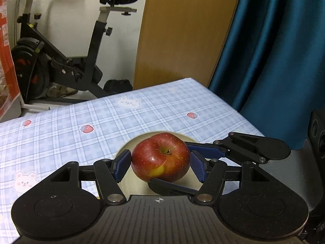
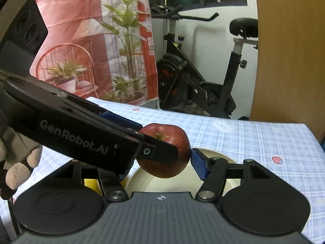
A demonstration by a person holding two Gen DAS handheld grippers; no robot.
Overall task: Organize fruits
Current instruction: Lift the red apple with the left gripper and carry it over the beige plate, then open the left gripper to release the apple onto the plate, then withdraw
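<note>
plate (image 1: 130,185) mostly behind apple (image 1: 160,158)

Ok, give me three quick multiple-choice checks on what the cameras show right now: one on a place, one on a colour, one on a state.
1. Where is the shiny red apple?
A. On the exercise bike seat
B. Over the round cream dish
C. On the floor

2. What colour are the pads on the left claw?
A. Green
B. White
C. Blue

3. What state is the apple in?
A. Whole, stem hollow facing up
B. Cut in half
C. Peeled

Answers: 1 B, as both wrist views show cream dish surface directly behind and below the apple. 2 C, as the left wrist view shows a blue pad on either side of the apple. 3 A, as the skin is unbroken and the stem hollow faces up.
</note>
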